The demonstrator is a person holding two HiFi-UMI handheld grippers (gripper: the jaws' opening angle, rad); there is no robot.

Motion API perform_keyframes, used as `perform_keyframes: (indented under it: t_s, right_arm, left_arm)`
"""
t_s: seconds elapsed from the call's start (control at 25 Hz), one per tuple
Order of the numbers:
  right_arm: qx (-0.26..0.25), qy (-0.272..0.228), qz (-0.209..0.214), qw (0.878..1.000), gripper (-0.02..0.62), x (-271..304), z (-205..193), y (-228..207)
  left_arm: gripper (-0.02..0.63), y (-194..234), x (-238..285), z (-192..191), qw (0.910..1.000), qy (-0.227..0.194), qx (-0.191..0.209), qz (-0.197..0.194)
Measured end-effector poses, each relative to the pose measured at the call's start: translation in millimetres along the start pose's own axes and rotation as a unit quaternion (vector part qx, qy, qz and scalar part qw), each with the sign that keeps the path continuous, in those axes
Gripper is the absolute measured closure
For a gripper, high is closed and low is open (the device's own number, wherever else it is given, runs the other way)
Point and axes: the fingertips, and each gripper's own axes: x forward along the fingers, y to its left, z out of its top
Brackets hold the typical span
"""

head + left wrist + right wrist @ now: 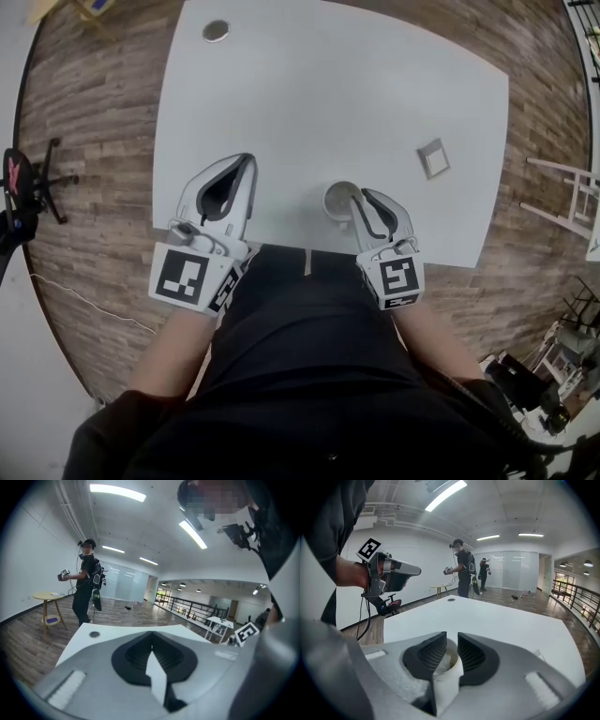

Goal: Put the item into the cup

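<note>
**A:** Which surfaces and shapes are shown?

**B:** A smooth white bench [375,94] with rounded corners stands on a wood-plank floor [103,206]. A white cylindrical cup [336,200] stands near the bench's front edge. A small round grey disc [216,31] lies at the far side, and a flat grey square [432,157] lies well to the cup's right.

**A:** Where is the item?

**B:** The item [442,663], pale, crinkled and translucent, lies inside the cup, below the rim.

**A:** How do the right tongs stand?

**B:** The right tongs [366,197] hang directly over the cup, pointing away from the person and slightly left. Their black ribbed pads [471,653] stand a narrow gap apart and press on nothing. The cup's mouth shows through the gap.

**A:** And the left tongs?

**B:** The left tongs [249,161] have a smooth grey-white shell and carry a black-and-white marker cube [187,278]. A bare forearm holds them in the air over the bench's near edge, well left of the cup. Their tips meet, with nothing between them.
</note>
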Motion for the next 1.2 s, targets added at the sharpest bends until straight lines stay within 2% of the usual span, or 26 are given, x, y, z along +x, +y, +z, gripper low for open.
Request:
perform_keyframes:
  t_s: [0.68,1.2]
  right_arm:
    - [0.005,-0.035,-0.053,0.998,0.516,-10.4,28.6,-38.4]
    - [0.012,-0.066,-0.078,0.995,0.515,-23.3,53.4,-55.7]
  left_arm:
    - [0.607,-12.1,22.4,27.4,0.9989,-0.018,0.027,-0.033]
    - [0.607,-16.2,38.2,40.2,0.9974,-0.03,0.039,-0.052]
